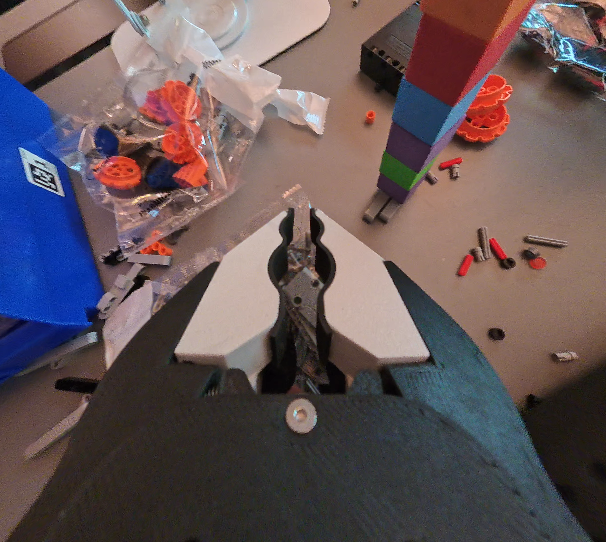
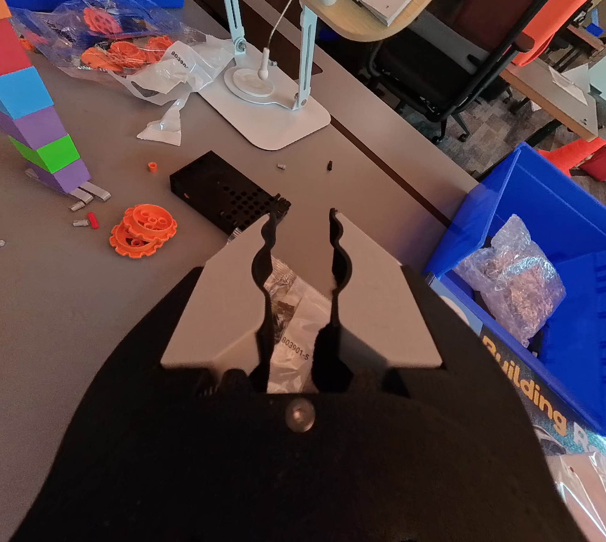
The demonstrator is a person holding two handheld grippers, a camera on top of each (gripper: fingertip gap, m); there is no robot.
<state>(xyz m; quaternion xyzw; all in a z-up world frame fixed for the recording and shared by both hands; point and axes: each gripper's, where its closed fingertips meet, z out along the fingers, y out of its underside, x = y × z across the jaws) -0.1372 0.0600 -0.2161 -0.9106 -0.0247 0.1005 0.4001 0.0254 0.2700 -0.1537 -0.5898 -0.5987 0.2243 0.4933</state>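
Clear parts bag (image 1: 296, 277) pinched between nearly closed left gripper (image 1: 300, 214), long axis along the fingers, just nearer than block tower (image 1: 423, 132). Right gripper (image 2: 300, 214) parted, empty, above a second clear bag (image 2: 295, 313), right of tower.

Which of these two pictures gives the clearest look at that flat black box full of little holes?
The right wrist view. There the flat black plastic box with rows of round holes lies whole on the grey table, just beyond the open right gripper. In the left wrist view, the tall tower of coloured blocks hides much of it.
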